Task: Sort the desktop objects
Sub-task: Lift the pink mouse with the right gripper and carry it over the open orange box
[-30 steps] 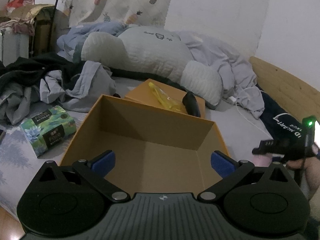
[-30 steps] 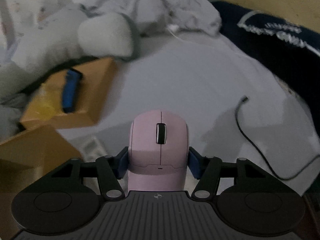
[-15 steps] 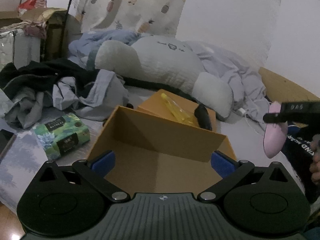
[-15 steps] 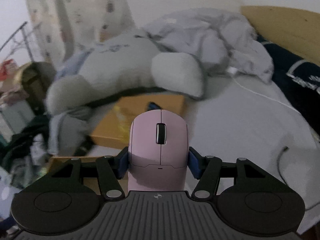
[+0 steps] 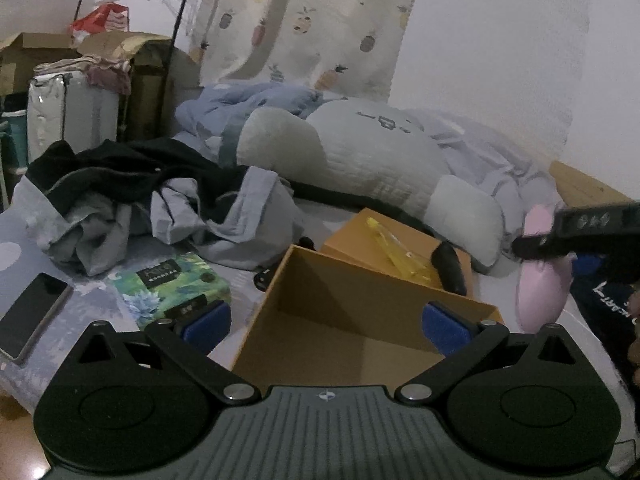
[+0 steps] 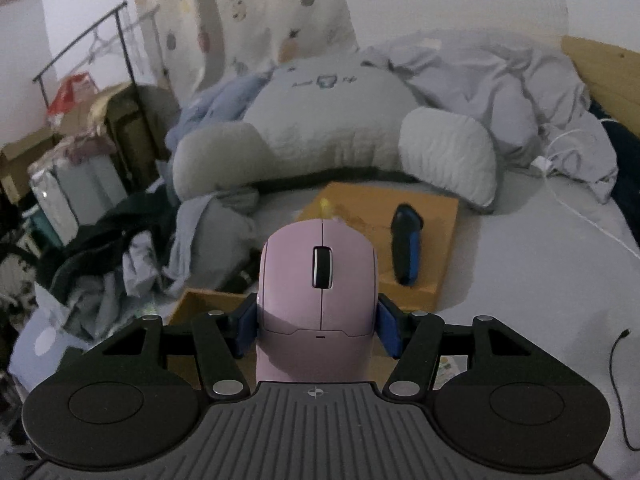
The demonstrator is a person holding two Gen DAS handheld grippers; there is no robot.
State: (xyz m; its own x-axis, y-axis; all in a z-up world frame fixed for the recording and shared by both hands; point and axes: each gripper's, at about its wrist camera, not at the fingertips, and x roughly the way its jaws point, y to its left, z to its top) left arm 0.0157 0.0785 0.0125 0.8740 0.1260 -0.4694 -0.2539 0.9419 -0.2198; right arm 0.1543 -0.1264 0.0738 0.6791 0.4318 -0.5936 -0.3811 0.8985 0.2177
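A pink mouse (image 6: 320, 280) is pinched at its sides by the right gripper (image 6: 318, 330) and held in the air just beside the open cardboard box (image 5: 360, 312), seemingly so that it can be dropped inside. The left gripper (image 5: 326, 326) is kept spread wide and empty over the box. A yellow tool (image 5: 396, 250) and a dark razor (image 6: 406, 250) are left on the box lid (image 6: 436, 216) behind.
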